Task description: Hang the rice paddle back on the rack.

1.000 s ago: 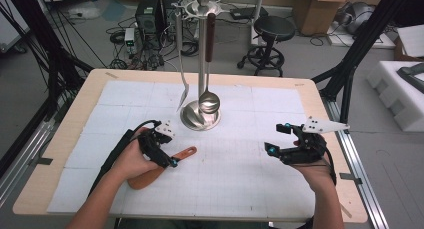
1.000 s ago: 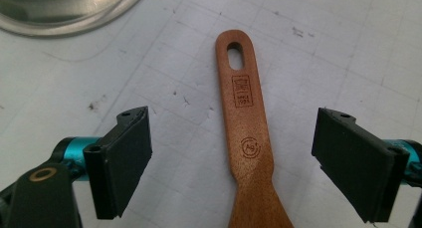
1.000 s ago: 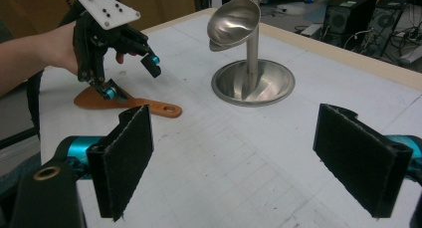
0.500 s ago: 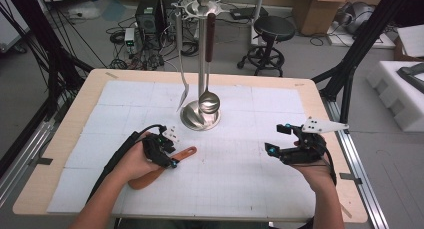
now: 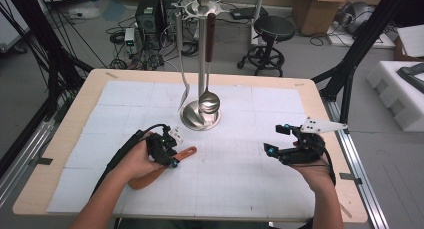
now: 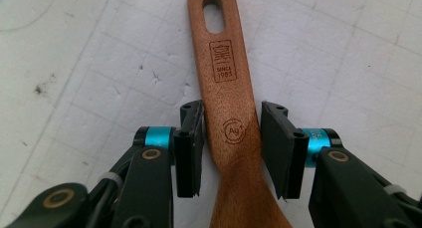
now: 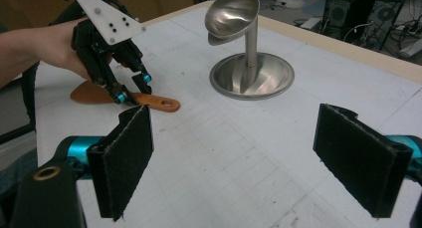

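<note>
A wooden spatula (image 5: 186,152) lies flat on the white mat, handle end with its hanging hole pointing toward the stand. My left gripper (image 5: 172,156) is lowered over the handle (image 6: 226,88). Its jaws have just been closing, and the handle sits between the pads (image 6: 189,148) with a thin gap still showing on the right side. The right gripper view shows the same left gripper (image 7: 132,91) over the spatula (image 7: 159,103). My right gripper (image 5: 276,139) rests at the right of the table, open wide (image 7: 231,158), nothing between its fingers.
A steel utensil stand (image 5: 200,118) rises at the table's middle back, with a ladle (image 5: 209,103) and a slotted utensil (image 5: 182,96) hanging from it. Its base (image 7: 251,76) is beyond the spatula. White gridded mat (image 5: 240,179) covers the wooden table.
The left gripper has settled lower over the spatula handle and its jaws have narrowed around it. The right gripper and the stand have not moved.
</note>
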Motion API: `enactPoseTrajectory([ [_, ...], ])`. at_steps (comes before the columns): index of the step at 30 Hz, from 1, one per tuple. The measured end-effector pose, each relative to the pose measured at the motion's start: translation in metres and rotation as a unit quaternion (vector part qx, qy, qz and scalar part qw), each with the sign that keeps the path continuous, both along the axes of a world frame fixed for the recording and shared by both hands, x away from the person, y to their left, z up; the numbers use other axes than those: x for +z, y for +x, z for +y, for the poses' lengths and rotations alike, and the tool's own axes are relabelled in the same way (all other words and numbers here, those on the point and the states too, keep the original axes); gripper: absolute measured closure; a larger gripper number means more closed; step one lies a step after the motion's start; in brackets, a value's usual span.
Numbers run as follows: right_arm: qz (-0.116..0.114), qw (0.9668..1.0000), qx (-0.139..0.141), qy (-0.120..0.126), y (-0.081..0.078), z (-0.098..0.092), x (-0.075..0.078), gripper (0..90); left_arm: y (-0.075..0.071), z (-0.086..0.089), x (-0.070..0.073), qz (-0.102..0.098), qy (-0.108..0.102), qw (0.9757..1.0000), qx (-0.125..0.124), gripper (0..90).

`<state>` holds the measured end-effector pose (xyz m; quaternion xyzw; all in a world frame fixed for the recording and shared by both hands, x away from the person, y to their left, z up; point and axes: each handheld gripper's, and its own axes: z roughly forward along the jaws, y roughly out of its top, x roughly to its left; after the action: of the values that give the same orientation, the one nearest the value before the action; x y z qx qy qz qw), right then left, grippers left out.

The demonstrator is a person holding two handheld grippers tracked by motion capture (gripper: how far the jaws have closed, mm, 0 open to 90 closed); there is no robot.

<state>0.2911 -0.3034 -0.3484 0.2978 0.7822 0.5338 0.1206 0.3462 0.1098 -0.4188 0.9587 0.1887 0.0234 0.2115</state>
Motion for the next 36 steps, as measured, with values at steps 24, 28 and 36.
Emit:
enactPoseTrajectory([
  [24,-0.004,1.0,-0.003,0.009,-0.002,-0.003,0.001,15.2,-0.005,0.017,0.031,-0.008,-0.084,0.9962,-0.022,65.7],
  [28,-0.003,1.0,-0.003,0.008,-0.003,-0.003,0.002,15.2,-0.011,0.028,0.045,-0.028,-0.127,0.991,-0.028,65.7],
  [36,-0.005,1.0,-0.001,0.008,-0.002,-0.003,0.002,15.2,-0.015,0.038,0.062,-0.043,-0.19,0.9803,-0.031,65.8],
])
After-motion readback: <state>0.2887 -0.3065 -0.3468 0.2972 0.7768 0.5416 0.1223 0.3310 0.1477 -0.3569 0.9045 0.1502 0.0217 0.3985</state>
